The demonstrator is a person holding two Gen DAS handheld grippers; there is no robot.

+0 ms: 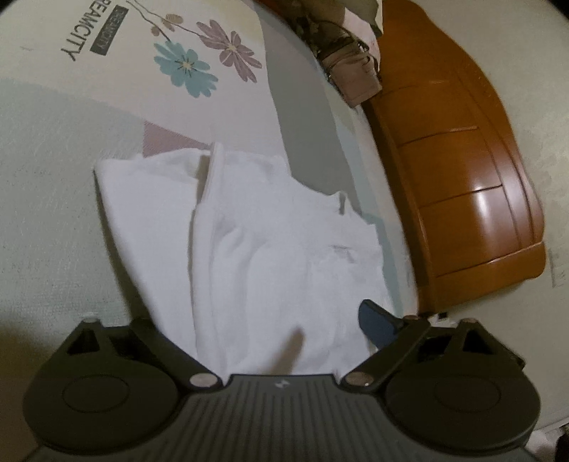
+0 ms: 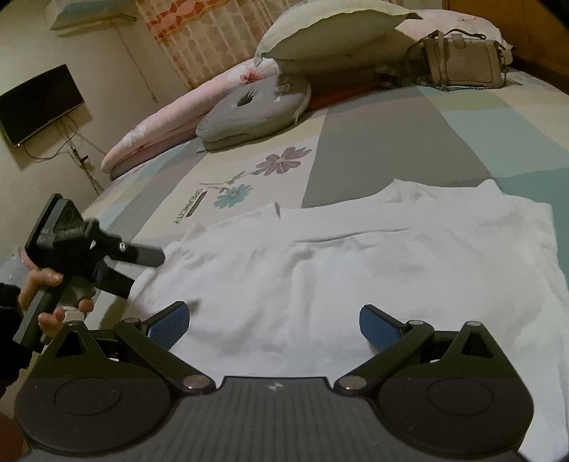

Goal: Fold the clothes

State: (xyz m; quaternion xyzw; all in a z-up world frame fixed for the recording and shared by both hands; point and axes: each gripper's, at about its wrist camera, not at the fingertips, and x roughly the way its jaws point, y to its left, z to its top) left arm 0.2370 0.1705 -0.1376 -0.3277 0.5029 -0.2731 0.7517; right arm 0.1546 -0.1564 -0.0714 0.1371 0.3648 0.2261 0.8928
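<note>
**Asker:** Bedroom, is it? What carries the clothing?

**Describer:** Yes. A bed [image 2: 373, 142] with a patchwork cover printed with flowers holds a white T-shirt [image 2: 355, 263], spread near the bed's near edge. In the left wrist view one side of the shirt lies doubled over the middle, probably so the sides can meet in a neat stack. Pillows [image 2: 330, 32] and a handbag [image 2: 458, 64] sit at the far end.

**Asker:** And the grippers?

**Describer:** The right gripper [image 2: 274, 323] hovers over the shirt's lower part, jaws spread wide, holding nothing. The left gripper [image 2: 142, 266], held in a hand [image 2: 49, 302], points at the shirt's left edge; its jaws look partly apart and empty, though blur makes that uncertain.
</note>
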